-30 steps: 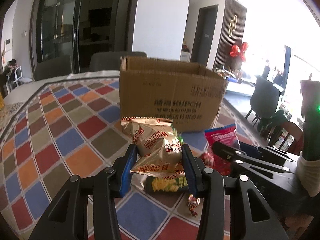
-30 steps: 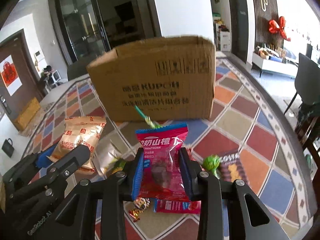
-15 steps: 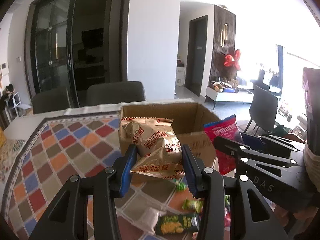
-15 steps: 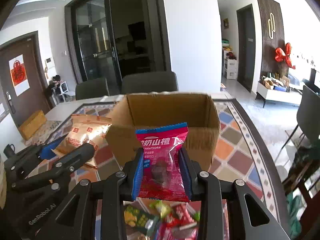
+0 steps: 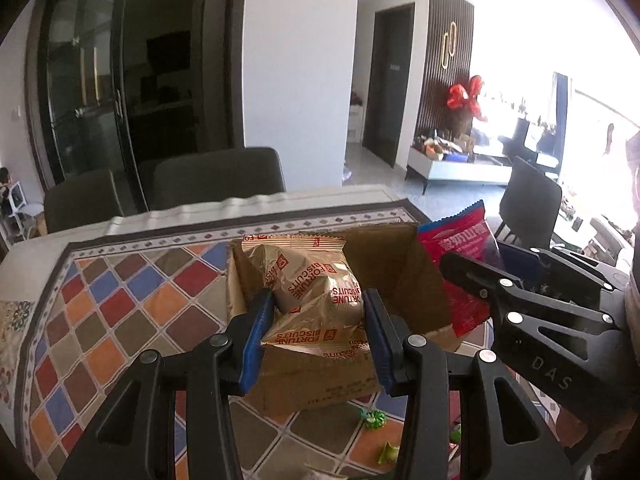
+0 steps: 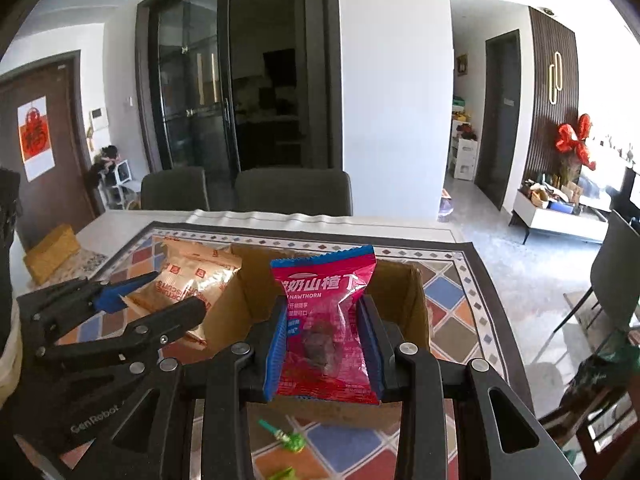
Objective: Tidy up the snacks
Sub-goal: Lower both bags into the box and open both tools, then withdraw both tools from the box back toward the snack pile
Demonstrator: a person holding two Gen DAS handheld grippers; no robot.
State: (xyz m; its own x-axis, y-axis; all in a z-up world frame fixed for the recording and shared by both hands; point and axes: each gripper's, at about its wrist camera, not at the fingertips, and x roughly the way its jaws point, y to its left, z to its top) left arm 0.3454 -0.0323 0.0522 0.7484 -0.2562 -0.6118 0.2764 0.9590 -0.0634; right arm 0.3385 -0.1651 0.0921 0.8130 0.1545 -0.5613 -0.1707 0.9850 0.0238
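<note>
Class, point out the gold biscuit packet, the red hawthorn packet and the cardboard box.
gold biscuit packet [image 5: 316, 296], left wrist view, on its printed front.
red hawthorn packet [image 6: 326, 320], right wrist view, on its middle.
cardboard box [image 6: 412, 300], right wrist view, on its inner right wall.

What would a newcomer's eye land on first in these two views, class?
Two snack packets held up over the open brown cardboard box: a shiny gold biscuit packet clamped in the left gripper, and a bright pink hawthorn packet clamped in the right gripper. Below lies the colourful chequered tablecloth.
</note>
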